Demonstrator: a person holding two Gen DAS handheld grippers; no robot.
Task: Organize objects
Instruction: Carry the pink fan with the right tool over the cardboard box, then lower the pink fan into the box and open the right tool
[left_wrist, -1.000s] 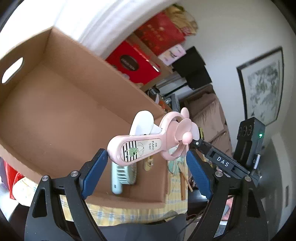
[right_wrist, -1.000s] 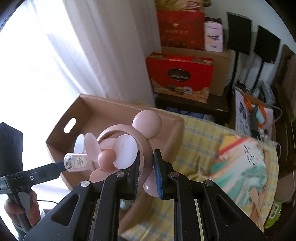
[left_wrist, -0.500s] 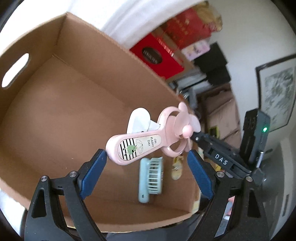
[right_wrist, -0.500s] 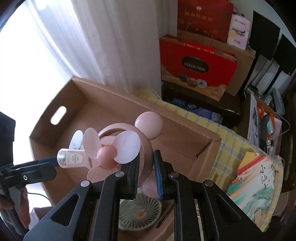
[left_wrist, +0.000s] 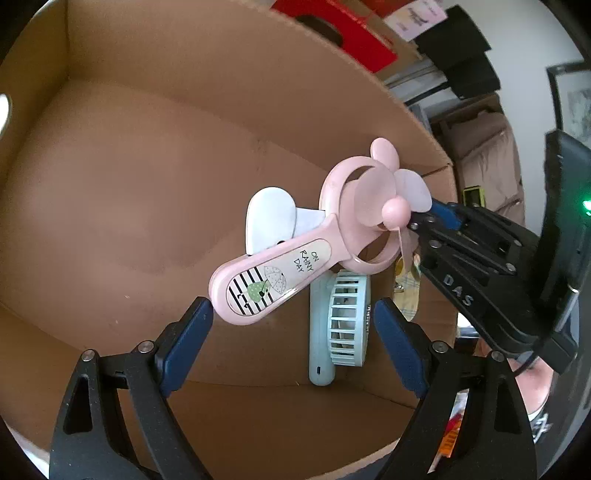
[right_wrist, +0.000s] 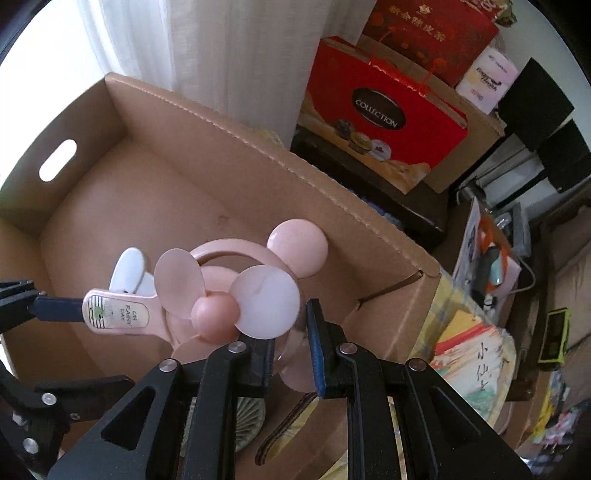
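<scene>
A pink hand fan with mouse ears and a white lever hangs over the open cardboard box. My right gripper is shut on the fan's ring, and it shows in the left wrist view at the right. My left gripper is open, its left pad close to the fan's handle end, which sits between the pads. A light blue fan lies on the box floor below. The box has a handle slot at its far left end.
Red gift boxes stand on a dark shelf behind the box. A checked cloth and a stack of painted papers lie to the right. White curtains hang at the back. A small patterned tag lies in the box's corner.
Both grippers have moved forward and down over the box with the pink fan. The box floor now fills the left wrist view. The left gripper stays open.
</scene>
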